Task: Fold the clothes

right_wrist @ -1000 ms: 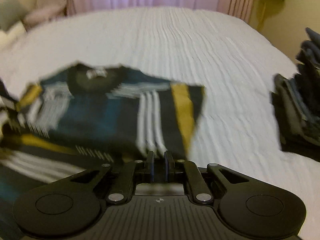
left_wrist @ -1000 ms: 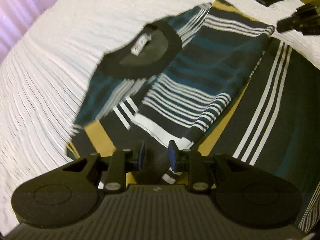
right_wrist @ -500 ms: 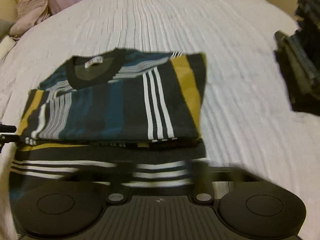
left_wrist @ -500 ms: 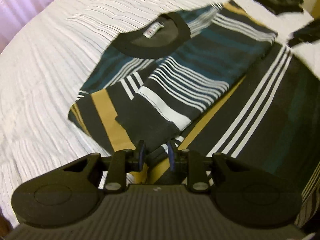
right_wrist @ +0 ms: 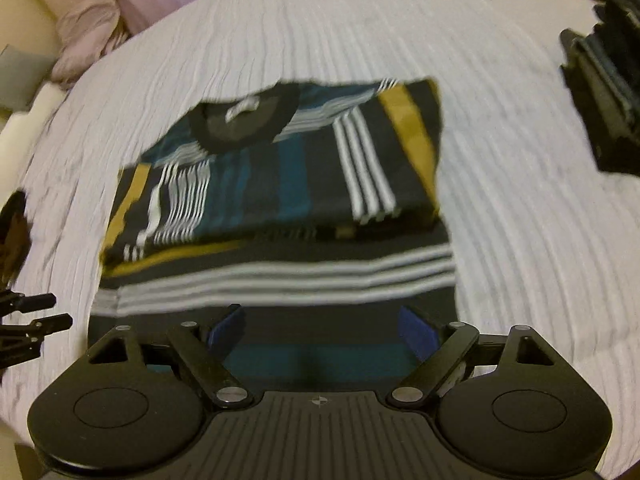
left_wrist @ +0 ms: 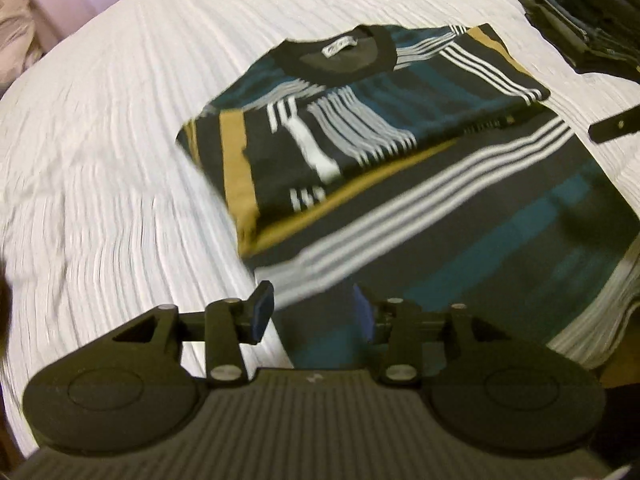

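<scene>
Striped shirt half-folded mid-bed, left hand-held gripper opening above its hem, right hand-held gripper spread, both empty

Bed bare from 9 through 12 o'clock around the striped shirt. Dark stack of clothes blocks 2 o'clock. Pink bundle crowds 10 o'clock edge. Open lane between shirt and stack.
</scene>
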Motion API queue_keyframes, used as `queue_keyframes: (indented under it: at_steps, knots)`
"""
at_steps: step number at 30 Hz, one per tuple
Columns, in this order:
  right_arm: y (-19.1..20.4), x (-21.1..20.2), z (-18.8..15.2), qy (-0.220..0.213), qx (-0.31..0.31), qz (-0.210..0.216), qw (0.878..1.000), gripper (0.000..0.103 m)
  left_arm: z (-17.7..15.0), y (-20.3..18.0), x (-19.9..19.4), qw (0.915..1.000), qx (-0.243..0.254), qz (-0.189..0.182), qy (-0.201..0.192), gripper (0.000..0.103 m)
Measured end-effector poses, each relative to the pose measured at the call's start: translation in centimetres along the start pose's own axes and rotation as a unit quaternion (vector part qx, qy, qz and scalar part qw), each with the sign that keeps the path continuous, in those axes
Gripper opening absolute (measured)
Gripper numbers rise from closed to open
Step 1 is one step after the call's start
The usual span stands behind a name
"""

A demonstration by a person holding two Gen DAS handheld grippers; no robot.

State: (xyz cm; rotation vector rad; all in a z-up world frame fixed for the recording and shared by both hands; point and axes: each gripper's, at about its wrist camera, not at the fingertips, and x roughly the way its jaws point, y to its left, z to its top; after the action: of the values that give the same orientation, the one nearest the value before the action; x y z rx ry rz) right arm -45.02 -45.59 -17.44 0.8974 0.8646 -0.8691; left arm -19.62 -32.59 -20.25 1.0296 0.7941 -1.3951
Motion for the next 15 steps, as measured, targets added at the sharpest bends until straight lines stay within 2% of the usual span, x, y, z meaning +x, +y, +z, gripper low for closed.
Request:
queue_keyframes:
  at_steps: [5,11,15]
  knots:
    - [-0.8,-1.6,-4.2,-0.001,0.008,-0.014,1.0,0.087,-4.8,-1.0,-1.4,0.9997,0.011,-0.01,0.019,0.046]
    - [-2.6,-5.0,-10.7,-0.008,0.04,-0.074,0.996,0.087,-10.5,-2.1,-2.5,0.9966,0.072,-0.038,0.01,0.048]
    - [-2.0,-7.3,-15.0,-0.014,0.034,-0.1,0.994,0.087,-14.5,-3.6,-3.8,0.9897,0.131,-0.056,-0.008,0.049]
